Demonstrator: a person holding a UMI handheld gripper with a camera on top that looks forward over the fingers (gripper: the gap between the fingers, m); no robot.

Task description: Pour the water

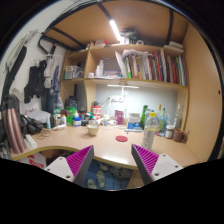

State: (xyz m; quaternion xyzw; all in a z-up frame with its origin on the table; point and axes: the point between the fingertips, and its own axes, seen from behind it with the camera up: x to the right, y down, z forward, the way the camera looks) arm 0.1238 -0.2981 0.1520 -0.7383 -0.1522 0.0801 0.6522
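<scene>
My gripper (111, 163) is open, its two magenta pads (78, 160) spread wide with nothing between them. It hovers at the near edge of a wooden desk (105, 145), and the floor below the desk shows in the gap between the fingers. Several bottles (150, 128) stand on the desk's right side, well beyond the right finger. More bottles and jars (72, 115) cluster at the back left. A small red disc (119, 138) lies on the desktop ahead of the fingers.
Bookshelves (150, 68) with books hang above the desk, lit by a strip lamp (116, 30). A desk lamp (122, 90) stands at the back. Clothing hangs at the left (15, 125). Shoes lie on the floor under the desk (100, 178).
</scene>
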